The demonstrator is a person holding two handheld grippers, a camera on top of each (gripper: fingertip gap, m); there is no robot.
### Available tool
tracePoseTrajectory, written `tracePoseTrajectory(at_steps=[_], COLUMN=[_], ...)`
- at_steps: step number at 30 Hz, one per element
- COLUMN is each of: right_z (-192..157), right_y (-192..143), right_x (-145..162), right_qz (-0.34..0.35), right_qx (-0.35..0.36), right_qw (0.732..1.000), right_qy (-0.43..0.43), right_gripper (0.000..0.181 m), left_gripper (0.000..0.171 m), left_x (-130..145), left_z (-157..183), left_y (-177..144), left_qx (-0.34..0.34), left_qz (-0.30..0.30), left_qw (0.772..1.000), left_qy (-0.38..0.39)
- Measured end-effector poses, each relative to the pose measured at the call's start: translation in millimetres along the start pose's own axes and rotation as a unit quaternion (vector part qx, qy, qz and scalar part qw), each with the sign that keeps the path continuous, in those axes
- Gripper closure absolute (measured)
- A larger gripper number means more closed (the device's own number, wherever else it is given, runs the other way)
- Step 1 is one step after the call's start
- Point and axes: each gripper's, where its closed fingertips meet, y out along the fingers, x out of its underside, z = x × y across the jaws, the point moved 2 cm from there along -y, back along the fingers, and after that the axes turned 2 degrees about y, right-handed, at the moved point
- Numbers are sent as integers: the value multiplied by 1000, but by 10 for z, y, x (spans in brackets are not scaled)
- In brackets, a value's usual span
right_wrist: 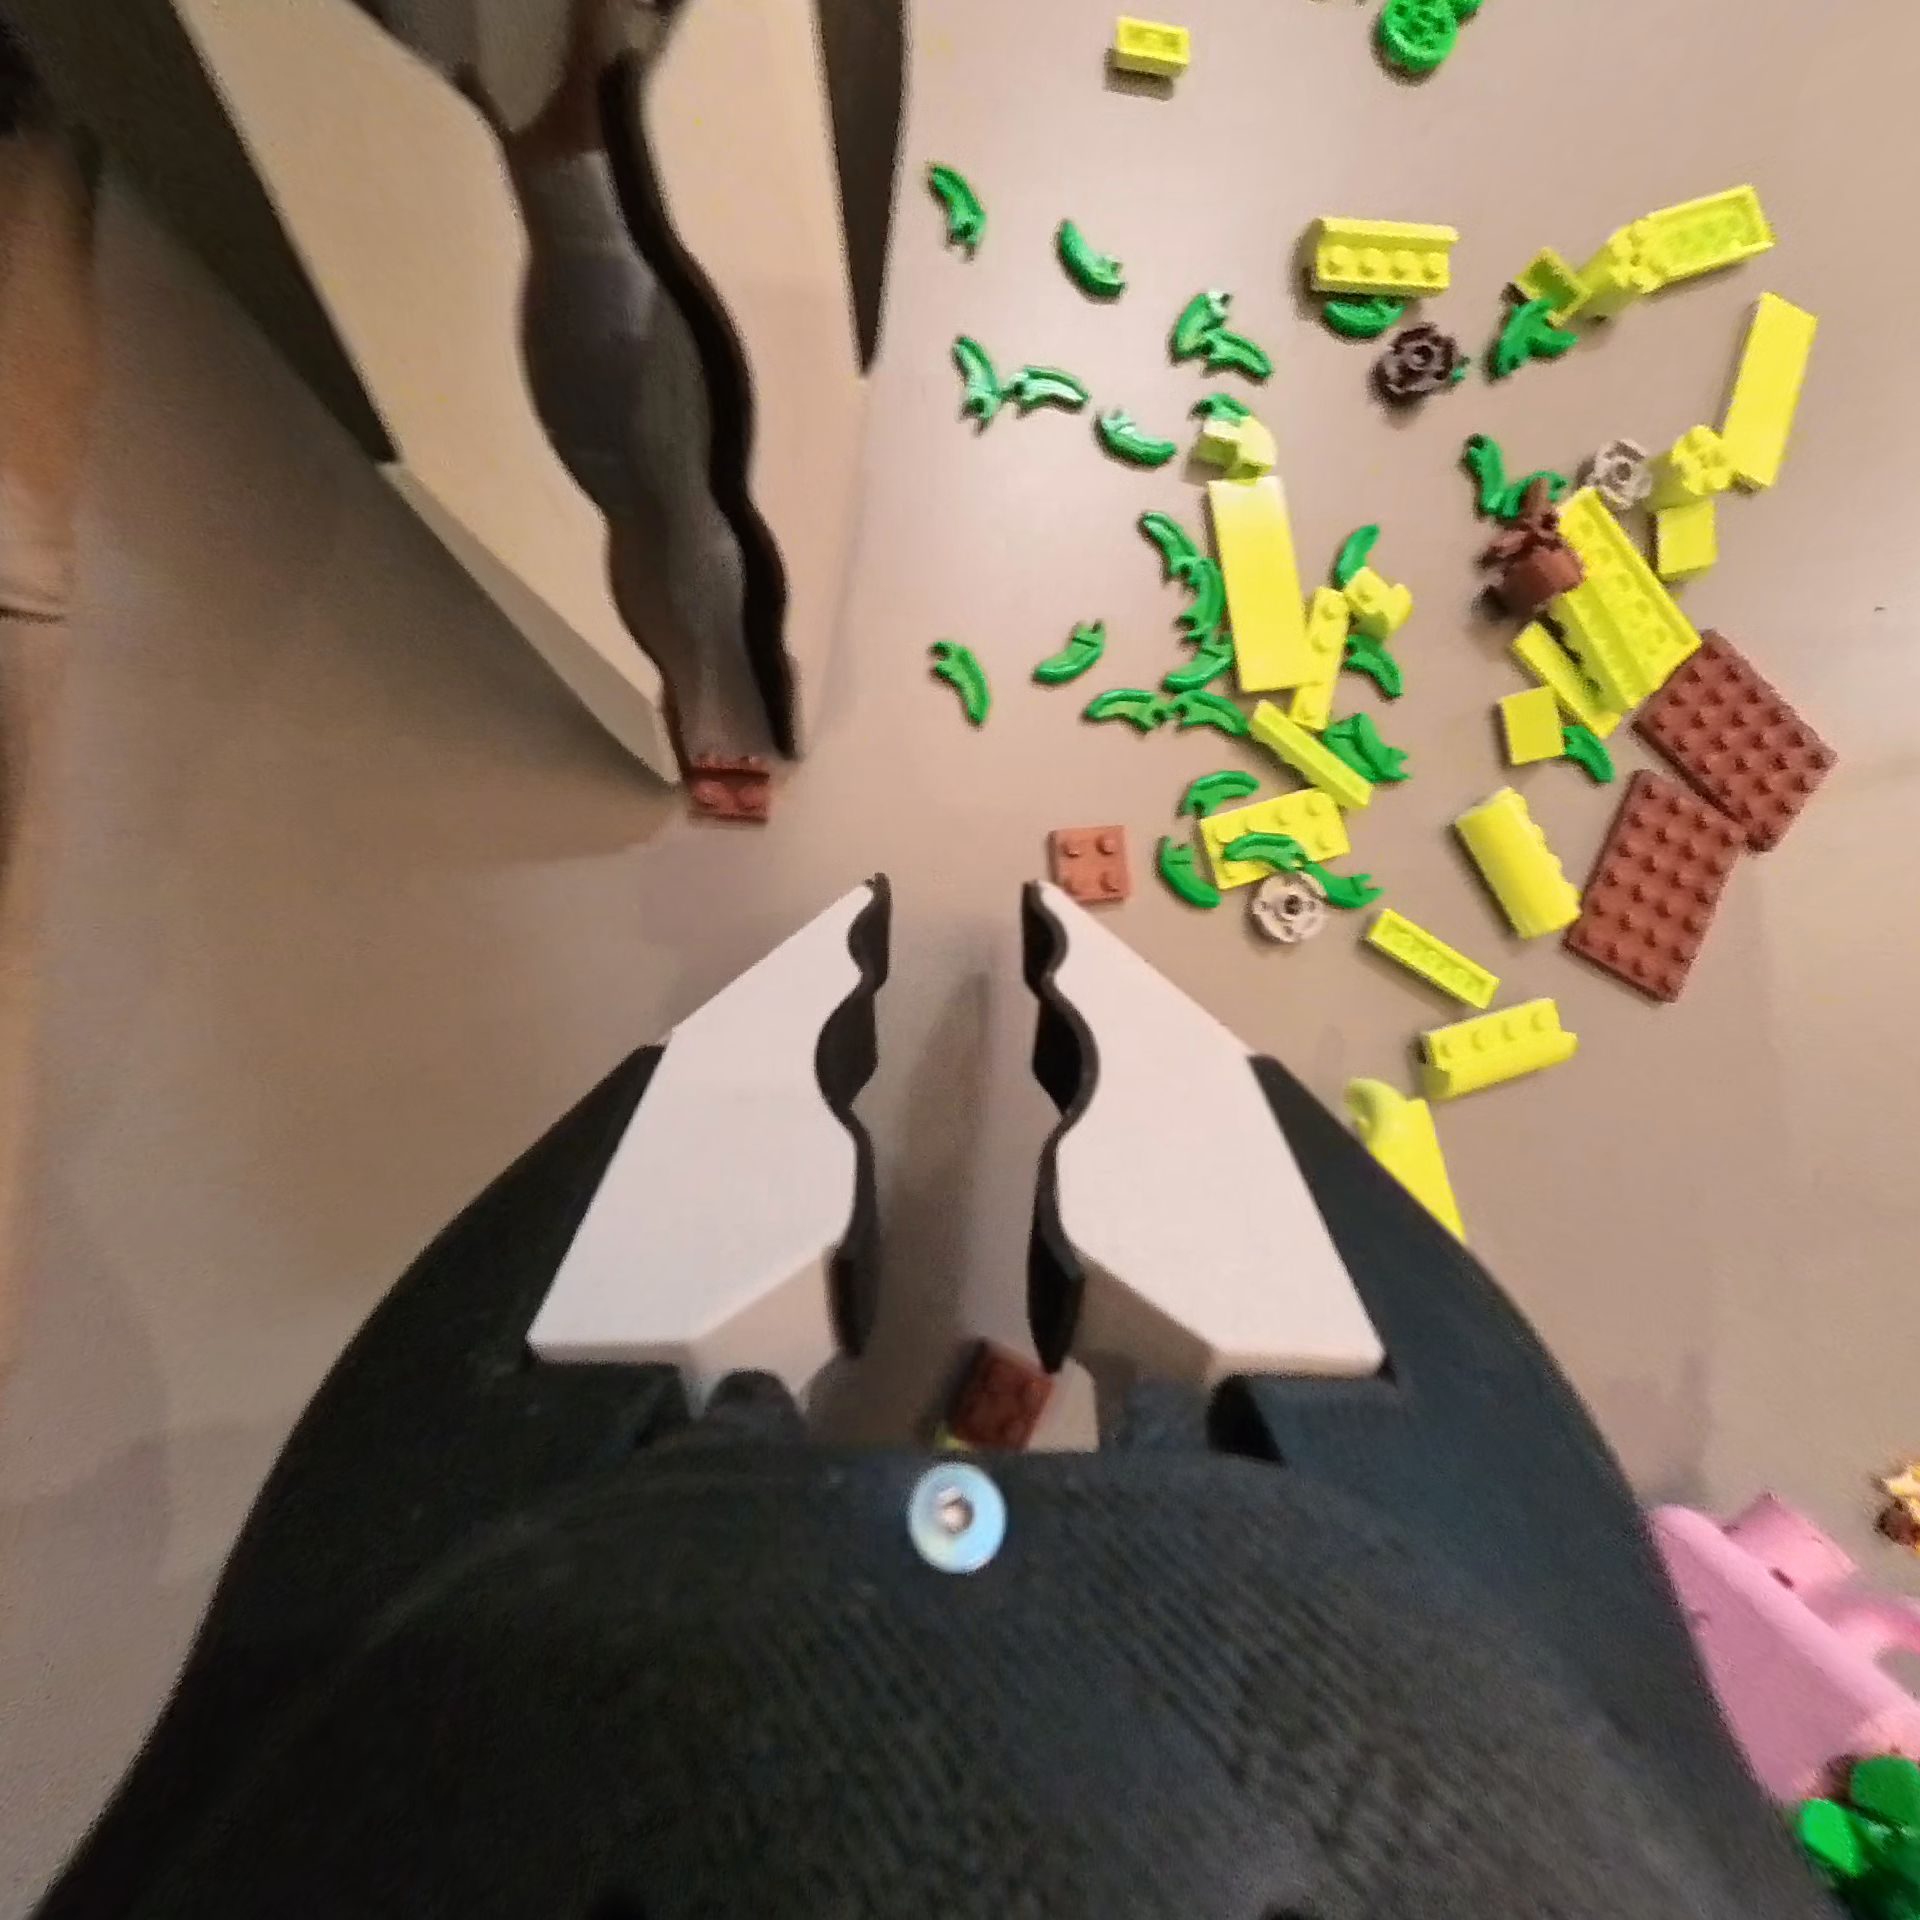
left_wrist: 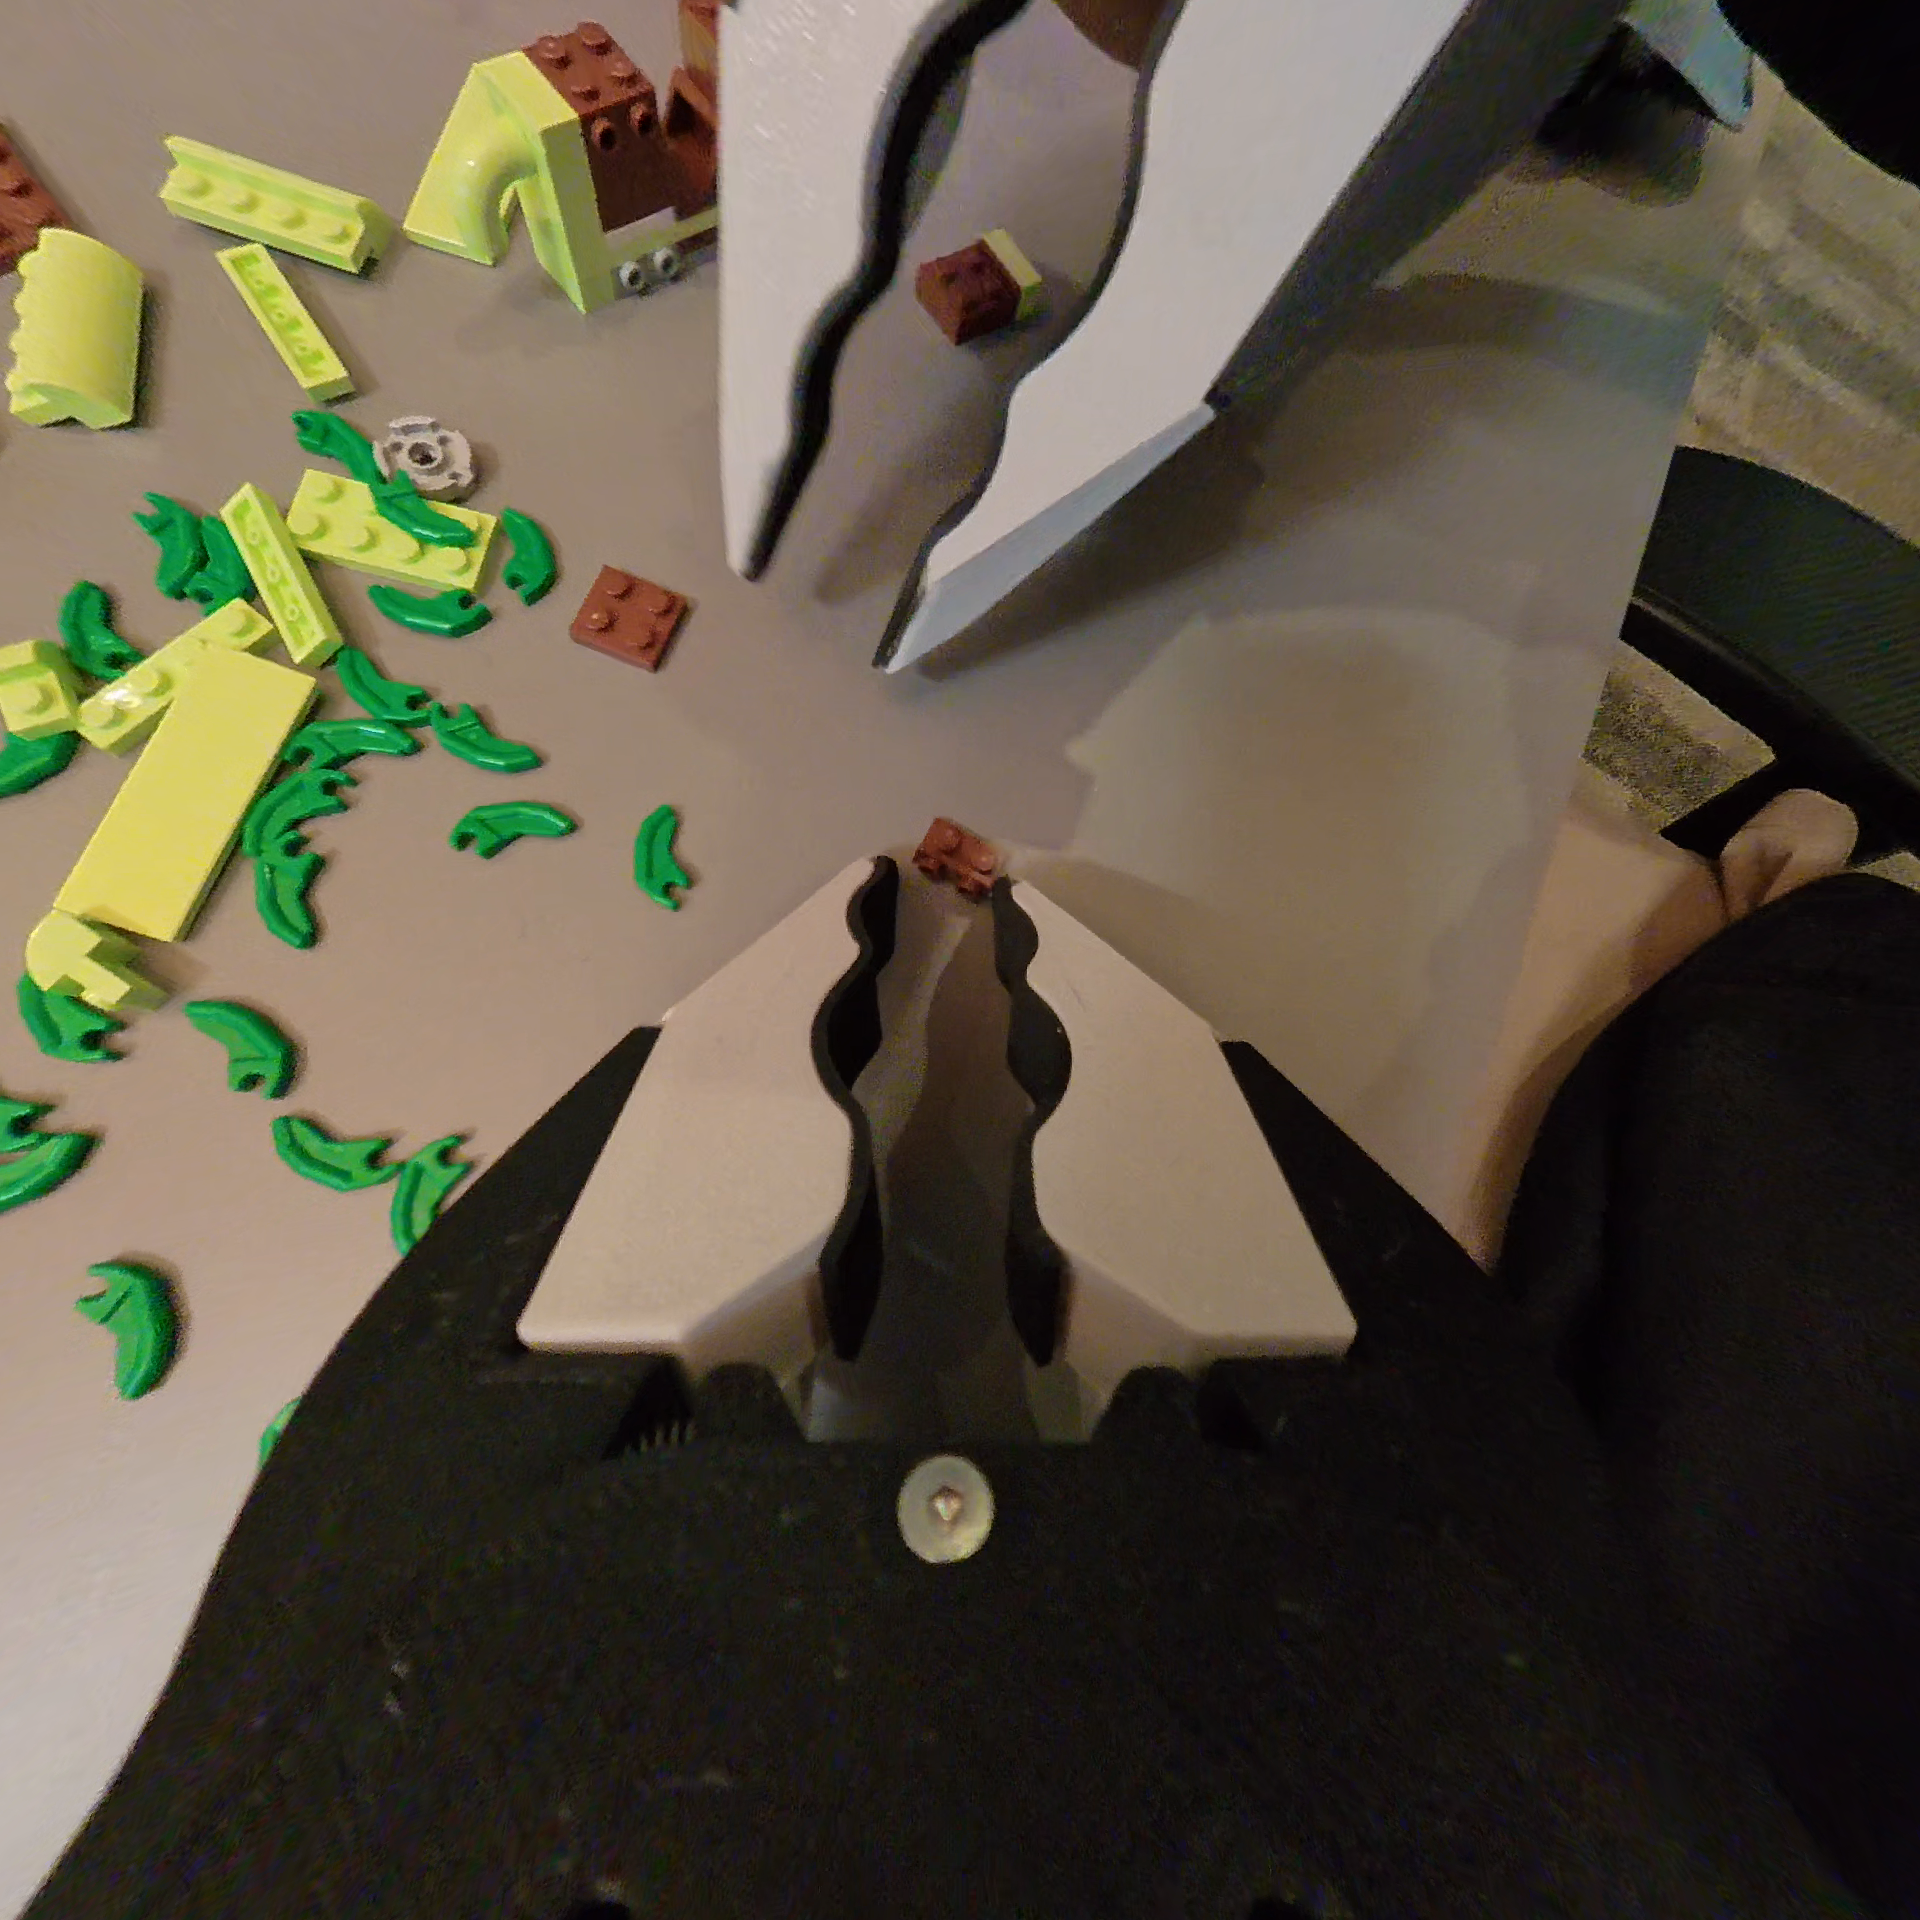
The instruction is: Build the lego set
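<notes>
My left gripper (left_wrist: 945, 878) is shut on a small brown plate (left_wrist: 956, 857), held at its tips just above the grey table. It also shows in the right wrist view (right_wrist: 727, 764), top left, with the brown plate (right_wrist: 730, 790) at its tips. My right gripper (right_wrist: 956, 896) is open and empty, pointing toward the left gripper; in the left wrist view (left_wrist: 826, 608) its fingers straddle a small brown-and-lime block (left_wrist: 977, 286) on the table. That block (right_wrist: 997, 1397) shows between the finger bases. A loose brown 2x2 plate (left_wrist: 629, 616) (right_wrist: 1089, 860) lies beside both tips.
Lime bricks (left_wrist: 182, 790) and several green leaf pieces (left_wrist: 509, 826) lie scattered at the left. A lime-and-brown partial build (left_wrist: 561, 156) stands at the back. Two large brown plates (right_wrist: 1730, 738) (right_wrist: 1652, 883) and a pink piece (right_wrist: 1787, 1621) lie at the right. The table edge (left_wrist: 1621, 644) and a person's leg are at the right. Tip to tip, the grippers are about 6 centimeters apart.
</notes>
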Motion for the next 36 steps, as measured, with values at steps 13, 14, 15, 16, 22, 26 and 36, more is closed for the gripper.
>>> tracePoseTrajectory(at_steps=[13, 14, 15, 16, 22, 26, 36], right_z=[241, 230, 213, 190, -18, -197, -163], right_y=[224, 219, 212, 203, 138, 79, 58], right_x=[-9, -5, 0, 6, 49, 74, 96], right_qz=[-20, -23, -25, -27, -33, -47, -43], right_qx=[-19, -19, -19, -19, -9, -26, -22], right_qw=[998, 998, 998, 998, 995, 991, 995], right_qy=[48, 48, 49, 50, 92, 122, 82], right_gripper=[167, 167, 167, 167, 167, 161, 162], left_gripper=[151, 152, 152, 152, 152, 152, 152], left_x=[16, 20, 27, 35, 42, 33, 22], left_z=[-55, -46, -28, -5, 144, 164, 144], left_y=[-72, -71, -70, -66, -41, -43, -53], left_qx=[22, 24, 29, 36, 81, 90, 93], left_qz=[11, 10, 8, 6, 2, 6, 12], left_qw=[1000, 1000, 999, 999, 996, 995, 995], left_qy=[-16, -16, -17, -18, -27, -33, -45])
